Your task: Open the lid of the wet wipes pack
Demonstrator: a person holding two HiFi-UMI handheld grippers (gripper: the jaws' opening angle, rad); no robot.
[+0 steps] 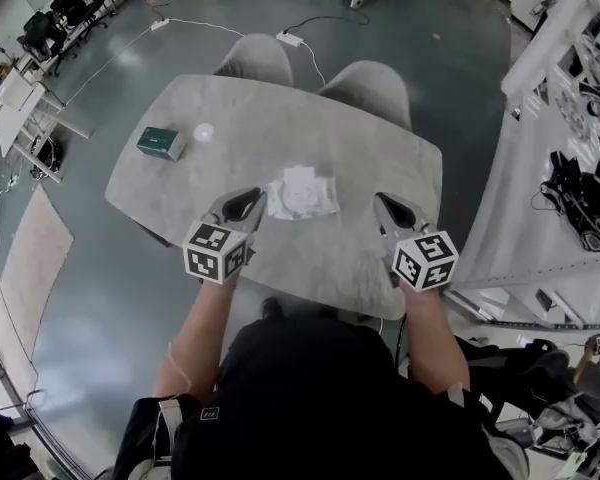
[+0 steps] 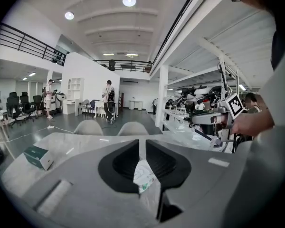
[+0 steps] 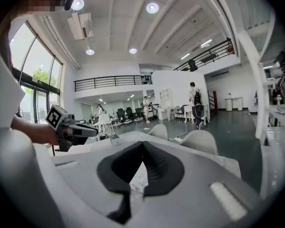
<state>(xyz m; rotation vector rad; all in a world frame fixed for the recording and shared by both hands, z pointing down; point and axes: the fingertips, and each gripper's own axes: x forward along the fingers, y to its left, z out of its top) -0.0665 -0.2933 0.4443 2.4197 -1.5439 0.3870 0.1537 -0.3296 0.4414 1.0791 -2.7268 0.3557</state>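
Note:
The wet wipes pack (image 1: 302,194) lies flat in the middle of the grey table (image 1: 380,258), white with its lid on top. My left gripper (image 1: 259,198) hovers just left of the pack, with a narrow gap between its jaws and nothing in it. My right gripper (image 1: 379,201) hovers a little further off to the pack's right, its jaw tips touching and empty. In the left gripper view the pack (image 2: 144,176) shows below the jaws of the left gripper (image 2: 142,144). In the right gripper view the pack (image 3: 137,179) lies under the right gripper (image 3: 142,144).
A dark green box (image 1: 161,142) and a small white round object (image 1: 204,132) sit at the table's far left. Two grey chairs (image 1: 368,81) stand behind the far edge. A white bench (image 1: 565,198) with cables runs along the right side.

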